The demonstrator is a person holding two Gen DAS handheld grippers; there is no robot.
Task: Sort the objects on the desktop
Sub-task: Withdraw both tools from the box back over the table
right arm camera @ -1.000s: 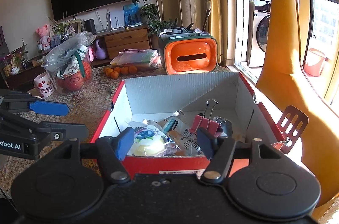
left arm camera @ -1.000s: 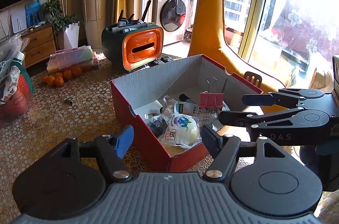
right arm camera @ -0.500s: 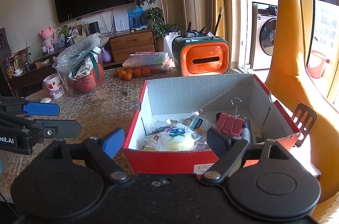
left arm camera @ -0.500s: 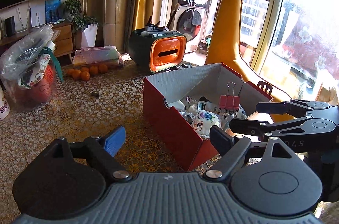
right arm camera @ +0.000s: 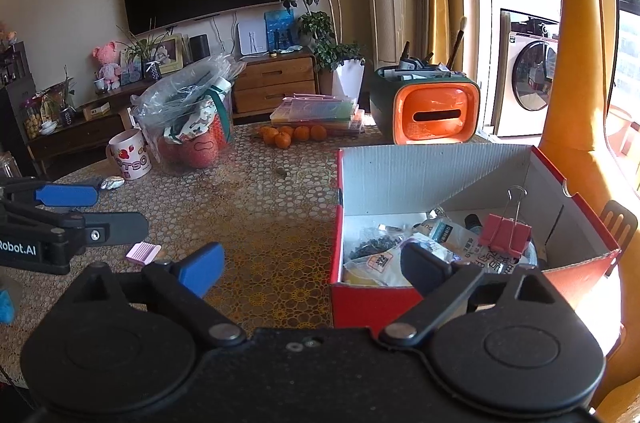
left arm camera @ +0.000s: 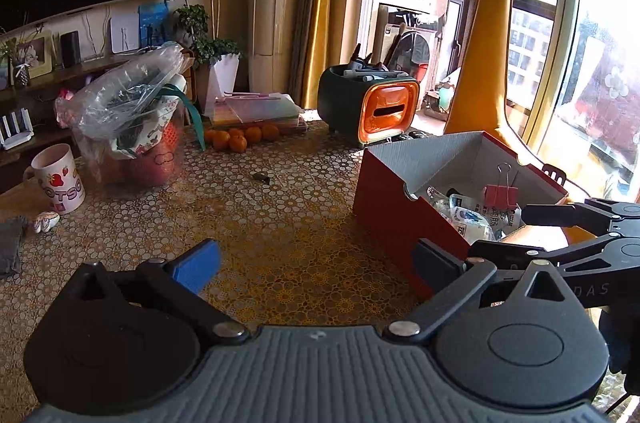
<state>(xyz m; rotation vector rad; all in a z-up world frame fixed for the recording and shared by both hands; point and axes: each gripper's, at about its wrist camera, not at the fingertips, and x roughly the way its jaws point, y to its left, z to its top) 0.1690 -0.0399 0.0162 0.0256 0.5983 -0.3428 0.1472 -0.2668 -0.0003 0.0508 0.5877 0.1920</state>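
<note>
Now backed off from the box (right arm camera: pixel 440 179), both sets of fingers spread, empty.
Clip (right arm camera: pixel 505 233) dropped in; next, likely the comb (right arm camera: pixel 143 253) by the bench's left edge.

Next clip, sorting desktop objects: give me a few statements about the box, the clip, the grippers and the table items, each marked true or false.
1. The pink binder clip lies inside the red box. True.
2. The left gripper is shut on a packet. False: it is open and holds nothing.
3. The right gripper is open. True.
4. The oranges are in the box. False: they sit on the table.
5. The mug stands upright. True.
</note>
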